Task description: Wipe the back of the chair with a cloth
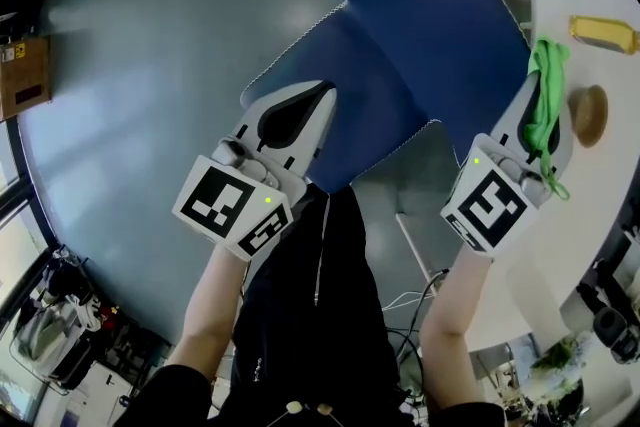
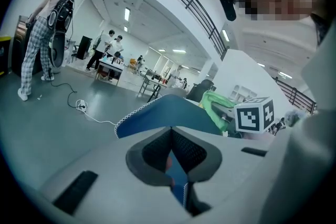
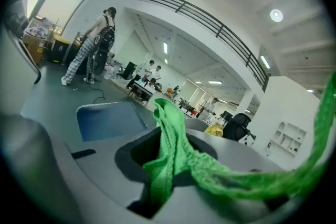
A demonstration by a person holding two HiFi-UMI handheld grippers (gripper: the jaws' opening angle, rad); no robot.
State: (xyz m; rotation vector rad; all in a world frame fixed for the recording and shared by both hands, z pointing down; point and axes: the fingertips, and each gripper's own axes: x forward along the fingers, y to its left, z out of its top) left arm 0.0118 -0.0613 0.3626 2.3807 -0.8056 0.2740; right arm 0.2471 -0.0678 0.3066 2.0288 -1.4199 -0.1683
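A blue cloth [image 1: 400, 55] with a white stitched edge hangs spread in front of me, and my left gripper [image 1: 322, 100] is shut on its near corner. The left gripper view shows that blue cloth [image 2: 168, 113] pinched between the closed jaws of the left gripper [image 2: 170, 136]. My right gripper [image 1: 540, 75] is shut on a green cloth [image 1: 545, 100], which drapes over its body. In the right gripper view the green cloth [image 3: 173, 139] bunches out of the right gripper [image 3: 168, 160]. I cannot make out a chair back; the blue cloth covers what lies under it.
A white table [image 1: 590, 245] curves along the right, bearing a yellow object [image 1: 603, 33] and a brown round object [image 1: 588, 112]. A white tube frame [image 1: 412, 245] shows below the blue cloth. A cardboard box [image 1: 22, 75] stands far left. People [image 2: 39, 34] stand further off.
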